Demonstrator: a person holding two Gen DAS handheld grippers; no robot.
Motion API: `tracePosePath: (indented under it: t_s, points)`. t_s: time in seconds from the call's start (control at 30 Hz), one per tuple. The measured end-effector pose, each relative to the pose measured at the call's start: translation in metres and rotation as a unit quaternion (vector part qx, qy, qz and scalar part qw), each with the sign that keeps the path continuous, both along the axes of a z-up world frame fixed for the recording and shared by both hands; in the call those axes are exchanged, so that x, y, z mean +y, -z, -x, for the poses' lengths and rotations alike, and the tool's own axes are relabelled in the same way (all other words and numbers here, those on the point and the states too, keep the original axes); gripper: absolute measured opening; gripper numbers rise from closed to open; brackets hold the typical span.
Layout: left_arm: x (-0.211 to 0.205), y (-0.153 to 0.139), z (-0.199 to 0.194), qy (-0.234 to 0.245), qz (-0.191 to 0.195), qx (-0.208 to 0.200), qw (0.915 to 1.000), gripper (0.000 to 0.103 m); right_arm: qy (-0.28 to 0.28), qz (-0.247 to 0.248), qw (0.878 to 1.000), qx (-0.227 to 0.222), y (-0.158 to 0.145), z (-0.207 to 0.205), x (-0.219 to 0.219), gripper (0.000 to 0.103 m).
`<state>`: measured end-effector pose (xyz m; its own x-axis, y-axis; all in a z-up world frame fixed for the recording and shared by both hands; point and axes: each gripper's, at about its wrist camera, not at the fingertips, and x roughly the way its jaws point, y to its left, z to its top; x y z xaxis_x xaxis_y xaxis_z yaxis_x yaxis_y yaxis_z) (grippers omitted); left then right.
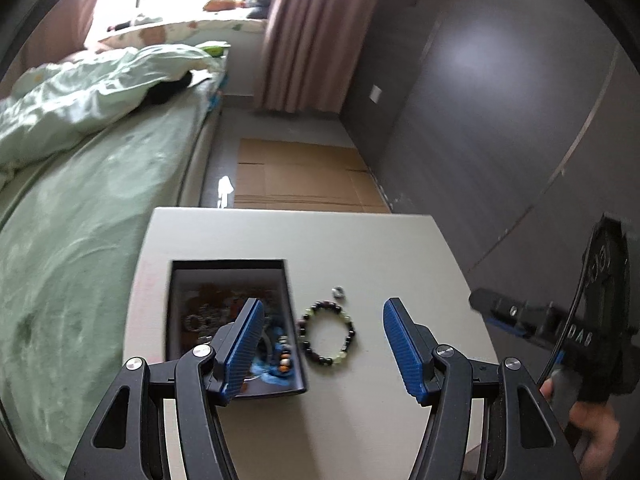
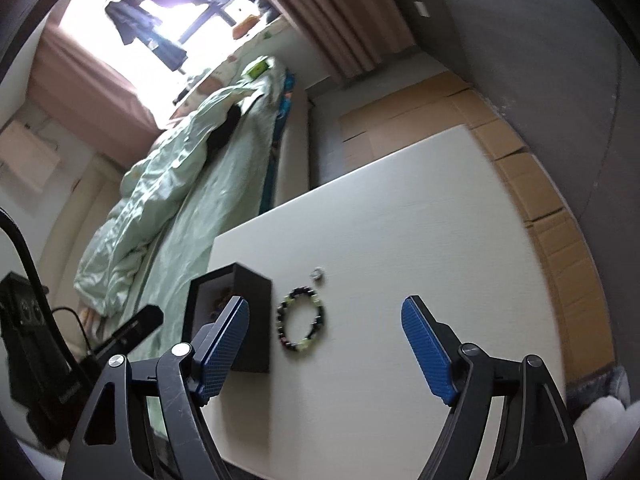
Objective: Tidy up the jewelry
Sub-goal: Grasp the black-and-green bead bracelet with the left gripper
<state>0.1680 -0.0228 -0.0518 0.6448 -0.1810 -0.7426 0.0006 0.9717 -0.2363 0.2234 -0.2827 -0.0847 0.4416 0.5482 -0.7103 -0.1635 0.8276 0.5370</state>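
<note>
A black open jewelry box (image 1: 188,280) with several beaded pieces inside sits on the white table (image 1: 360,240). To its right lie a dark-and-green bead bracelet (image 1: 351,330) and a small silver ring (image 1: 339,291). My left gripper (image 1: 323,320) is open and empty, hovering above the bracelet. In the right wrist view the box (image 2: 252,300), bracelet (image 2: 320,312) and ring (image 2: 317,275) lie ahead of my right gripper (image 2: 326,316), which is open and empty. The right gripper also shows in the left wrist view (image 1: 496,310) at the right edge.
A bed with green bedding (image 1: 80,200) runs along the table's left side. Flattened cardboard (image 1: 304,176) covers the floor beyond the table. A grey wall (image 1: 500,100) stands at the right. Curtains (image 1: 308,32) and a window are at the far end.
</note>
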Motion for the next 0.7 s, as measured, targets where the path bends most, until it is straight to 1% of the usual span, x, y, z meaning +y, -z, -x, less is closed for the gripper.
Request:
tracePosePath:
  t_s: [0.07, 0.13, 0.2, 0.23, 0.3, 0.43, 0.5, 0.7]
  points:
    - [-0.011, 0.003, -0.006, 0.015, -0.009, 0.007, 0.9998, 0.062, 0.017, -0.004, 1.000, 0.004, 0.001, -0.001, -0.011, 0.079]
    - [-0.023, 0.008, -0.013, 0.031, -0.020, 0.019, 0.9991, 0.053, 0.029, -0.015, 0.999, 0.008, 0.002, -0.002, -0.020, 0.079]
    - [-0.033, 0.017, -0.022, 0.044, -0.030, 0.039, 0.9978, 0.042, 0.040, -0.022, 0.999, 0.011, 0.002, -0.003, -0.028, 0.079]
    - [-0.038, 0.022, -0.026, 0.049, -0.034, 0.050, 0.9969, 0.040, 0.045, -0.024, 0.999, 0.012, 0.001, -0.003, -0.030, 0.079]
    - [-0.045, 0.031, -0.031, 0.058, -0.044, 0.067, 0.9951, 0.033, 0.056, -0.028, 0.998, 0.014, 0.002, -0.003, -0.038, 0.079]
    - [-0.062, 0.050, -0.042, 0.070, -0.066, 0.095, 0.9908, 0.030, 0.075, -0.036, 0.996, 0.019, 0.002, -0.004, -0.049, 0.079]
    - [-0.066, 0.058, -0.048, 0.076, -0.071, 0.105, 0.9890, 0.025, 0.086, -0.041, 0.995, 0.023, 0.002, -0.004, -0.055, 0.079]
    - [-0.070, 0.084, -0.065, 0.071, -0.102, 0.141, 0.9821, 0.024, 0.129, -0.070, 0.988, 0.040, 0.009, -0.005, -0.075, 0.079]
